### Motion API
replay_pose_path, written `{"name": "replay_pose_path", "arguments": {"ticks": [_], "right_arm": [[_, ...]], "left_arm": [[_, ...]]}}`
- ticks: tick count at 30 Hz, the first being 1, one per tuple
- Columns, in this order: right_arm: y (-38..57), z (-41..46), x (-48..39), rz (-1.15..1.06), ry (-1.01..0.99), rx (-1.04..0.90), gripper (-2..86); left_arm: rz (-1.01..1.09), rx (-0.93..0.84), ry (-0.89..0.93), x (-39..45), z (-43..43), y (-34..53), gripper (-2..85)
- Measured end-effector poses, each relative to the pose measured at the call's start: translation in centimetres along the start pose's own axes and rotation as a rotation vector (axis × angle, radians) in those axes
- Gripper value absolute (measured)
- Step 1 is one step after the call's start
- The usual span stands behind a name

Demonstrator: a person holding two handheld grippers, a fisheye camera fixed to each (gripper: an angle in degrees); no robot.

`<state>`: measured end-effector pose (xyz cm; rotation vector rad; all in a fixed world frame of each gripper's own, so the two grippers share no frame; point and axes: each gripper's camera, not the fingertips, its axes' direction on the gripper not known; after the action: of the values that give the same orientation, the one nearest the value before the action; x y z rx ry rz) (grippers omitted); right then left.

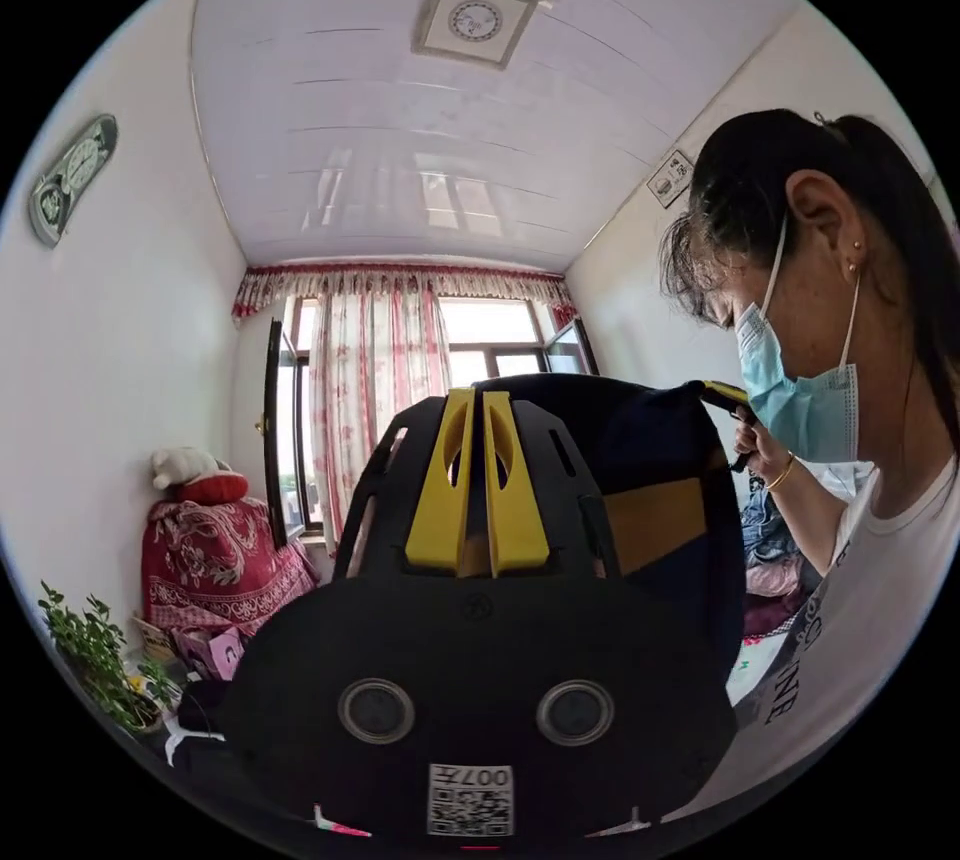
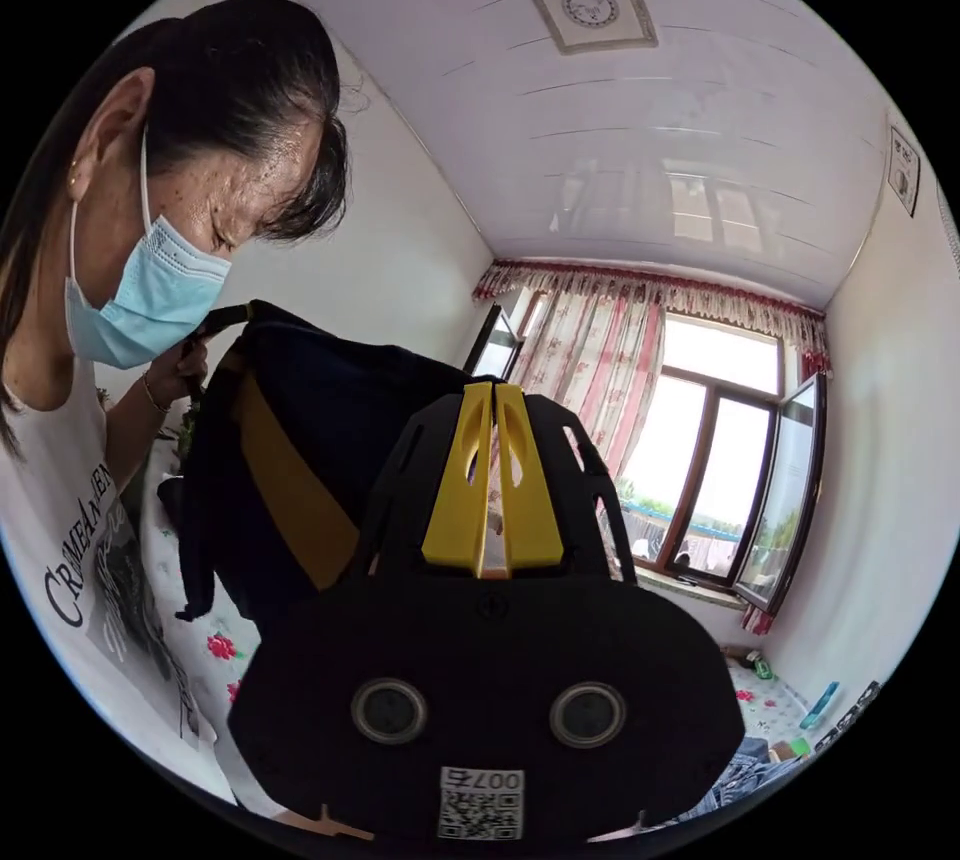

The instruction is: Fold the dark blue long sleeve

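Left gripper view: the left gripper (image 1: 478, 400) points up toward the ceiling, its yellow jaws nearly together with only a slim gap. Dark cloth rises right behind the tips; whether the jaws pinch it cannot be told. The dark blue long sleeve (image 1: 650, 470) hangs in the air behind that gripper, carrying a mustard-yellow band, its long axis running across from the left gripper toward the person's hand (image 1: 757, 448). That hand grips the right gripper (image 1: 724, 394) at the garment's upper corner. Farther off stand a red-covered pile (image 1: 215, 550) and a curtained window (image 1: 440, 380).

Right gripper view: the right gripper (image 2: 492, 400) shows jaws nearly closed; any grip on cloth cannot be confirmed. The garment (image 2: 310, 420) hangs beside it, above a flowered bedsheet (image 2: 205, 645).
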<state>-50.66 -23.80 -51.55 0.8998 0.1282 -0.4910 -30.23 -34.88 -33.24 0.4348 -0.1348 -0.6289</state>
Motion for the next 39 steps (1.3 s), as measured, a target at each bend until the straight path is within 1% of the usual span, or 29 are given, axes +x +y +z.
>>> {"name": "replay_pose_path", "arguments": {"ticks": [2,3,4,6,8,9,10,11,12,13,14,15,16,18,19,20,23,25,27,28,30,31,32,34,35,36,37,38,39], "right_arm": [[0.4,2.8,0.8,0.016,-0.018,-0.049,-0.3],[1.2,5.4,1.4,0.034,-0.034,-0.095,-0.3],[1.7,6.8,1.8,0.044,-0.038,-0.122,-0.3],[4.8,13.4,2.9,0.065,-0.033,-0.253,-0.2],[8.2,19.3,3.9,0.093,-0.036,-0.373,-0.1],[11.1,23.5,4.9,0.140,-0.060,-0.464,0.0],[12.8,25.5,5.2,0.156,-0.064,-0.506,0.0],[16.6,29.6,5.9,0.189,-0.074,-0.591,0.2],[20.7,33.1,6.4,0.240,-0.096,-0.689,0.6],[22.9,34.7,6.5,0.261,-0.104,-0.748,0.8],[27.3,36.9,6.7,0.304,-0.086,-0.859,1.4],[31.5,37.8,6.6,0.324,-0.035,-0.944,2.0],[33.4,37.8,6.5,0.329,-0.019,-0.972,2.3],[41.1,35.9,5.7,0.366,0.000,-1.051,3.3],[43.0,35.3,5.5,0.383,0.001,-1.081,3.6],[46.9,34.1,4.8,0.422,-0.009,-1.153,4.1],[55.5,31.3,2.8,0.555,-0.065,-1.330,5.3],[59.3,30.2,1.0,0.585,-0.107,-1.421,6.0],[62.6,29.8,-1.4,0.557,-0.124,-1.527,6.5],[63.4,29.9,-2.0,0.544,-0.135,-1.551,6.6],[66.7,30.5,-4.4,0.447,-0.197,-1.701,5.5],[66.3,30.5,-4.4,0.436,-0.186,-1.628,5.0],[66.7,30.6,-4.5,0.392,-0.145,-1.617,3.7],[67.6,31.6,-4.5,0.303,-0.169,-1.672,1.7],[68.2,32.3,-4.0,0.264,-0.204,-1.708,0.9],[69.3,32.9,-2.7,0.249,-0.152,-1.776,0.5],[69.9,32.9,-1.9,0.234,-0.104,-1.809,0.4],[70.9,32.7,0.3,0.221,0.009,-1.849,0.2],[71.4,32.0,3.2,0.272,0.109,-1.854,0.0]], "left_arm": [[0.004,-0.017,-0.024,-0.5,1.8,0.6,-0.9],[-0.006,-0.055,-0.031,-1.3,3.8,1.5,-0.9],[-0.013,-0.113,-0.048,-2.2,6.4,2.7,-0.8],[-0.051,-0.232,-0.061,-4.2,11.6,5.7,-0.7],[-0.118,-0.388,-0.059,-7.0,18.1,10.2,-0.5],[-0.182,-0.505,-0.051,-9.3,22.9,14.1,-0.1],[-0.260,-0.617,-0.054,-11.5,27.5,18.5,0.4],[-0.296,-0.707,-0.082,-13.3,31.3,23.3,2.1],[-0.286,-0.759,-0.115,-13.9,32.9,25.7,2.9],[-0.276,-0.894,-0.178,-15.0,35.7,30.7,4.9],[-0.285,-0.962,-0.202,-15.6,36.6,33.1,5.9],[-0.323,-1.056,-0.266,-16.8,37.3,37.5,5.9],[-0.342,-1.104,-0.285,-17.5,36.9,41.2,5.6],[-0.361,-1.168,-0.257,-18.1,35.4,46.9,5.5],[-0.396,-1.240,-0.235,-18.5,34.3,51.0,6.1],[-0.416,-1.283,-0.220,-18.5,33.8,53.1,6.3],[-0.473,-1.554,-0.169,-17.3,30.9,64.3,7.8],[-0.517,-1.645,-0.133,-16.3,30.0,68.2,8.5],[-0.562,-1.712,-0.082,-15.3,29.8,71.3,9.5],[-0.560,-1.740,-0.063,-14.7,30.1,72.8,9.9],[-0.512,-1.777,-0.045,-13.8,31.2,74.6,10.4],[-0.441,-1.801,-0.070,-13.3,32.1,75.6,10.0],[-0.385,-1.800,-0.083,-13.0,32.6,75.8,9.8],[-0.207,-1.786,-0.029,-12.1,34.0,76.6,7.7],[-0.198,-1.789,-0.013,-12.7,34.4,77.0,6.3],[-0.210,-1.800,-0.020,-13.3,34.6,77.2,4.7],[-0.255,-1.832,-0.070,-15.2,34.7,77.6,1.6],[-0.294,-1.836,-0.086,-16.3,34.7,77.6,1.2],[-0.397,-1.801,-0.083,-19.0,34.4,77.2,0.4]]}}
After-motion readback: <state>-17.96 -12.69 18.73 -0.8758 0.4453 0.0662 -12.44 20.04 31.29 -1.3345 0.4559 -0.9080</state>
